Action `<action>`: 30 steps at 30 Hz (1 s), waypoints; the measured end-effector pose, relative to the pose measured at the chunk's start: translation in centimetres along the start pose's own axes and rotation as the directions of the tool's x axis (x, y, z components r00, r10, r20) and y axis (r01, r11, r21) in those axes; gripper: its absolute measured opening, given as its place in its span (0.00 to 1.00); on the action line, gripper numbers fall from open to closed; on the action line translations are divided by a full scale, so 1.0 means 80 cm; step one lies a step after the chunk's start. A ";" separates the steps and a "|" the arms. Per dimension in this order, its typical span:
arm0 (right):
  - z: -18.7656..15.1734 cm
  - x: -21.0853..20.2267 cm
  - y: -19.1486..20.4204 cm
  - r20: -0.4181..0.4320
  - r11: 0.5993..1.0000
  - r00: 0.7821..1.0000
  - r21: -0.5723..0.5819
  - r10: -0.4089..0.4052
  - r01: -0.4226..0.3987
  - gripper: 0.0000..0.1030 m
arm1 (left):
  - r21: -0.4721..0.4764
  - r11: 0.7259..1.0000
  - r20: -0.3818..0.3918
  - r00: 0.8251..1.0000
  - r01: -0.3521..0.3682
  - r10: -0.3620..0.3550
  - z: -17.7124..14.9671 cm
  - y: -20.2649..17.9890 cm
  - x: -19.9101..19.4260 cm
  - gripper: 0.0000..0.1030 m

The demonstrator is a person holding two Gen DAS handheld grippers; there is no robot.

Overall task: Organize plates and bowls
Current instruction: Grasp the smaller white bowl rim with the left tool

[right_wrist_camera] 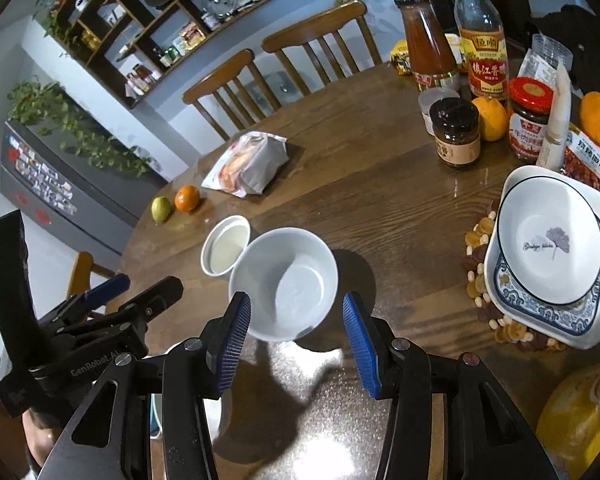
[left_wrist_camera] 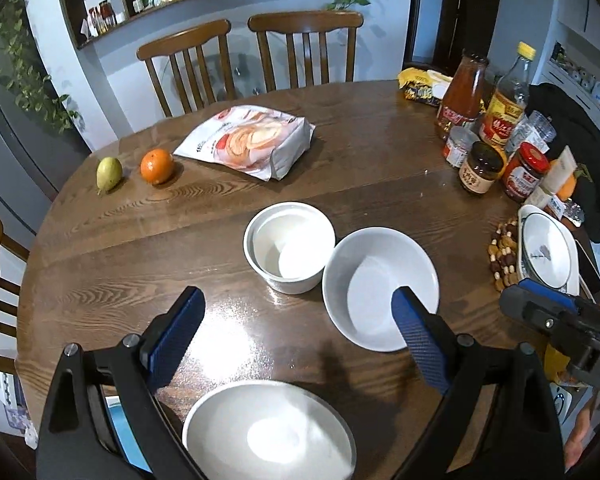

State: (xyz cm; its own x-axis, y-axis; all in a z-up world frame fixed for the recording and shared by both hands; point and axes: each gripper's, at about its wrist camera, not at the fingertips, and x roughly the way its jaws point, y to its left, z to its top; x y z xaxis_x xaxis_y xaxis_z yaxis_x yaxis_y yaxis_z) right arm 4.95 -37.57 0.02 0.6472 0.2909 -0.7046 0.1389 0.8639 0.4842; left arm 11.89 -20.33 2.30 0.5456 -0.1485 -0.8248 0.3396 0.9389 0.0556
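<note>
Three white bowls sit on the wooden table. A small straight-sided bowl touches a wider bowl on its right. A third bowl lies near the front edge, under my left gripper, which is open and empty above the table. My right gripper is open and empty, just in front of the wider bowl. A round white plate lies stacked on a square blue-patterned plate at the right.
Sauce bottles and jars crowd the far right. A bread bag, an orange and a pear lie at the far side. A beaded trivet lies under the plates. Two chairs stand behind the table.
</note>
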 end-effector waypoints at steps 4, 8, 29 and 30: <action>0.008 0.018 -0.005 -0.019 1.000 1.000 0.011 -0.012 0.012 0.48 | 0.003 1.000 -0.037 0.999 -0.002 0.002 0.000 -0.001 0.022 0.91; 0.012 0.037 -0.009 -0.044 0.999 0.999 0.020 -0.026 0.027 0.48 | 0.016 1.000 -0.067 0.998 0.007 -0.006 -0.005 -0.003 0.040 0.91; 0.018 0.100 -0.021 -0.117 0.998 0.992 0.036 -0.056 0.060 0.48 | 0.017 0.997 -0.170 0.983 0.076 -0.072 -0.006 -0.009 0.100 0.65; 0.019 0.103 -0.021 -0.120 0.998 0.991 0.033 -0.058 0.062 0.48 | 0.015 0.997 -0.173 0.982 0.080 -0.076 -0.006 -0.008 0.102 0.62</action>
State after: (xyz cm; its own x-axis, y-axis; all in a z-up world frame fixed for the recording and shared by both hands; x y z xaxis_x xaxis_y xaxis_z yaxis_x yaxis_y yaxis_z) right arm 11.18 -37.22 -5.78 0.5436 0.2876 -0.7886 0.2033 0.8664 0.4561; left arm 15.73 -22.03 -4.72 0.3776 -0.1637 -0.9114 0.3938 0.9192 -0.0020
